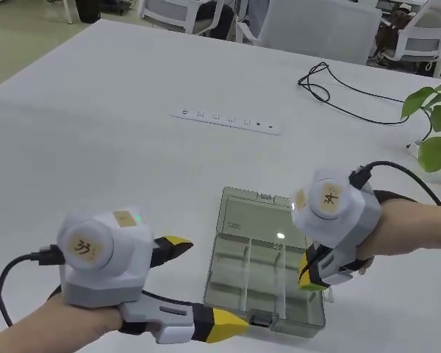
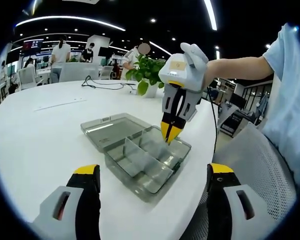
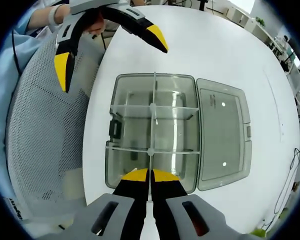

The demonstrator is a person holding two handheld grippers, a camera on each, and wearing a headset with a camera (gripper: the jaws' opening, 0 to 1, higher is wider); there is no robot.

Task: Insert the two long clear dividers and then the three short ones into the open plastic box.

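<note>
- The right gripper stands at 3 o'clock of the box, its jaws pressed together, apparently on a clear divider at the near wall. That divider is probably a short one, and it could bow or tip past its slot.
- The left gripper, at 9 o'clock, has its jaws spread wide and holds nothing, so a downward push may slide the box.
- The box lies close to the table edge at 6 o'clock, with its lid open toward 12 o'clock, so a hard shove could send it off.
- The seated dividers cross tightly, and a crooked entry might lift one out.
</note>
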